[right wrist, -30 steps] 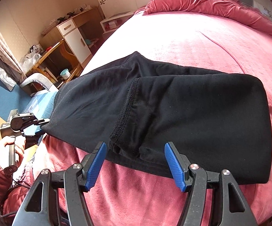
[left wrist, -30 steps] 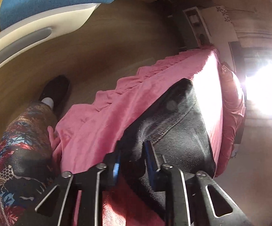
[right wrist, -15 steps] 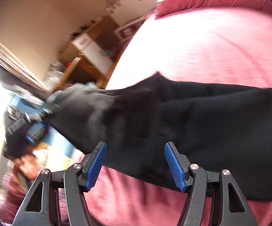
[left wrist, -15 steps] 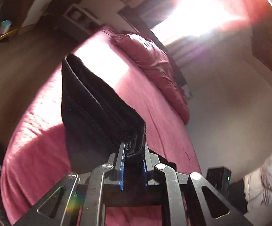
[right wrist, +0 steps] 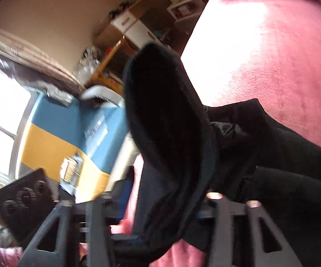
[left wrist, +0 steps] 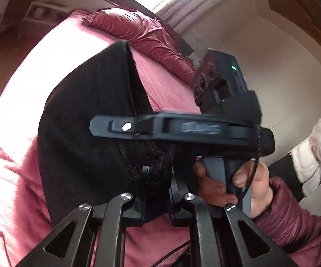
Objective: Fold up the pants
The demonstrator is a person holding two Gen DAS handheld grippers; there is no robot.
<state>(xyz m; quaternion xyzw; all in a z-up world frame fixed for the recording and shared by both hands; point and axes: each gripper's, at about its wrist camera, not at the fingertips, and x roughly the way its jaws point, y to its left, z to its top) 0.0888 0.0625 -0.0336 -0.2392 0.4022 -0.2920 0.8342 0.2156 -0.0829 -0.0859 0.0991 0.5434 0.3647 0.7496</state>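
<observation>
Black cloth fills the middle of the left wrist view: the pants (left wrist: 82, 133) are lifted in a thick fold over the pink bedspread (left wrist: 15, 178), one end rising toward the crumpled duvet (left wrist: 142, 29) at the head of the bed. The left gripper (left wrist: 158, 191) is clamped tight on a bunched, stitched edge of that fold. Just above it the right gripper (left wrist: 120, 129) lies sideways across the cloth, its body black and a small green light glowing on top; a hand (left wrist: 234, 184) in a maroon quilted sleeve (left wrist: 294, 218) grasps its handle.

From the right wrist view, the pants (right wrist: 167, 122) stand up as a dark hump right before the lens, the rest trailing off over the bedspread (right wrist: 283, 44). The right gripper (right wrist: 160, 202) has just been closing and now pinches the cloth between its jaws, though blur hides the pads. The left gripper (right wrist: 24, 202) shows at the lower left, with a blue and yellow chair (right wrist: 60, 133) and a wooden desk (right wrist: 138, 22) beyond.
</observation>
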